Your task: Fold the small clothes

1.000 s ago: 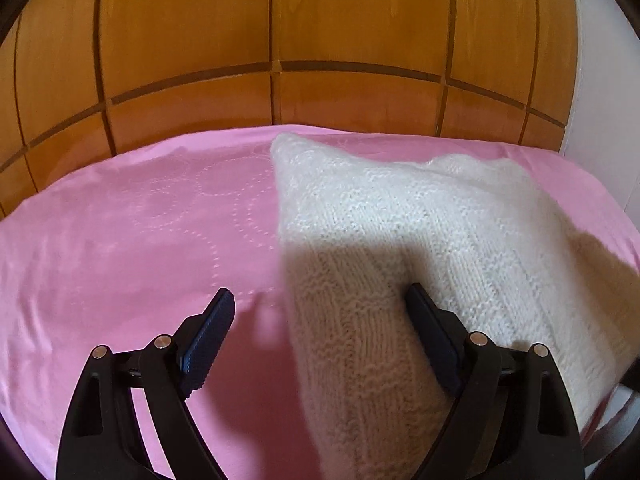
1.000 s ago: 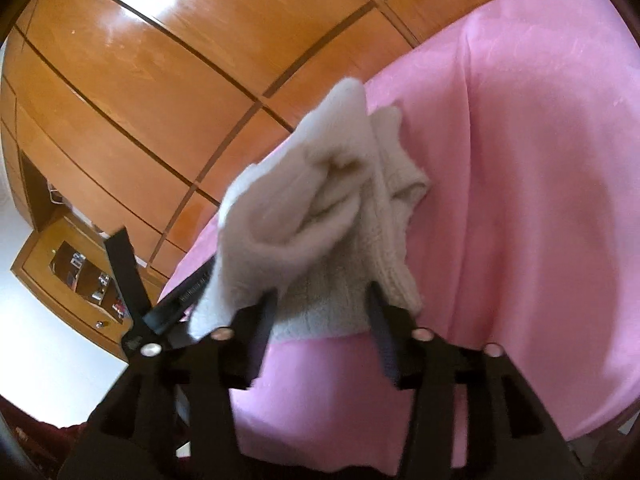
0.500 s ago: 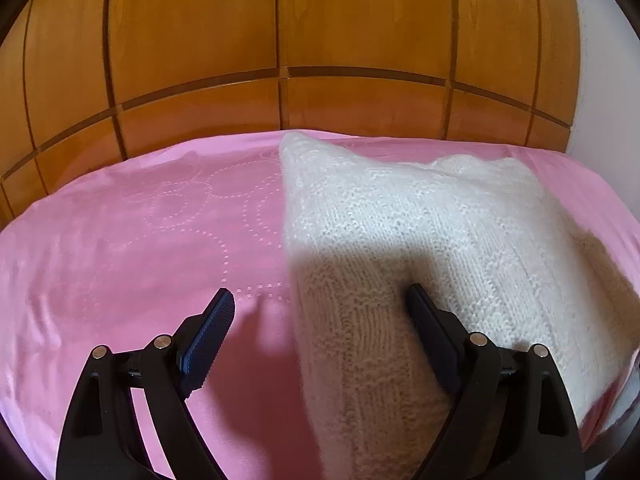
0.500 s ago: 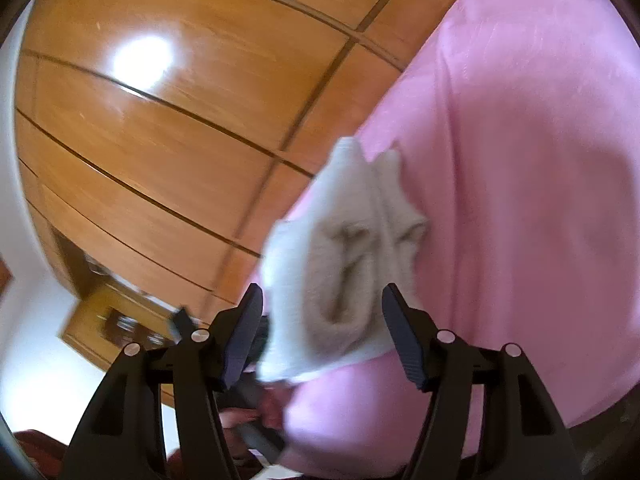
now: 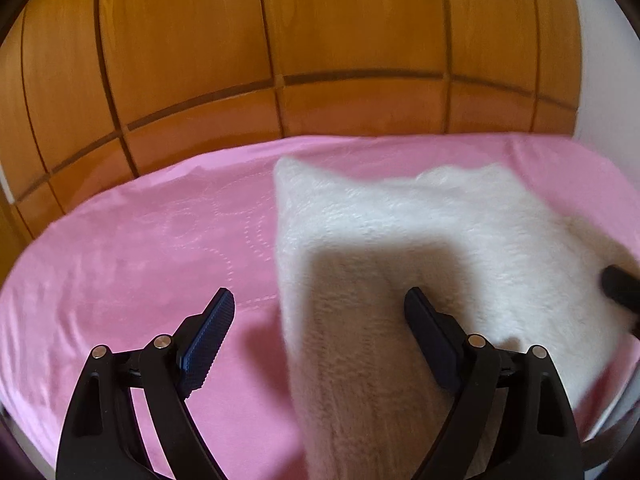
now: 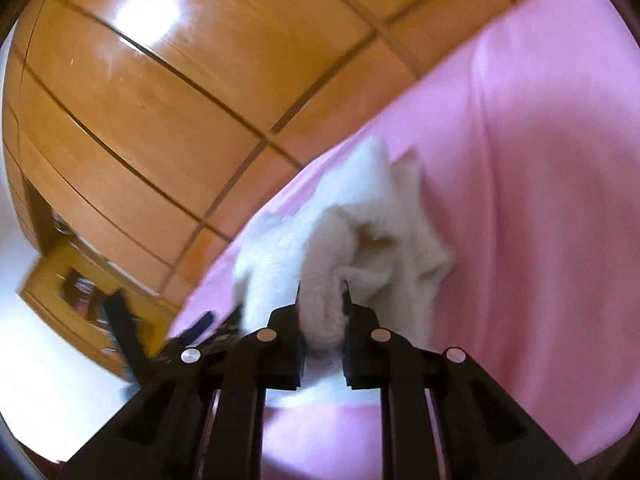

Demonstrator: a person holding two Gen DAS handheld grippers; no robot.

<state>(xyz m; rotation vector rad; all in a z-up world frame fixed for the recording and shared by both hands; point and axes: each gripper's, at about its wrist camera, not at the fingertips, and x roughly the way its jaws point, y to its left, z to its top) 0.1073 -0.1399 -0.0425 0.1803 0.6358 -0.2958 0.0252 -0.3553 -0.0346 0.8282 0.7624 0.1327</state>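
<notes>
Soft, light cream knitted garment (image 6: 360, 240): right gripper (image 6: 322, 300) clamps its bunched edge; left gripper (image 5: 320, 316), spread, should pinch the 12 o'clock corner.

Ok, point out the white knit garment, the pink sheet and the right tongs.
white knit garment (image 5: 420, 240), left wrist view, on its flat upper panel.
pink sheet (image 5: 140, 260), left wrist view, on bare cloth left of the garment.
right tongs (image 6: 322, 300), right wrist view, midway between the tips.

One white knit garment (image 5: 400, 240), one pink sheet (image 5: 140, 260), apparently two grippers.
</notes>
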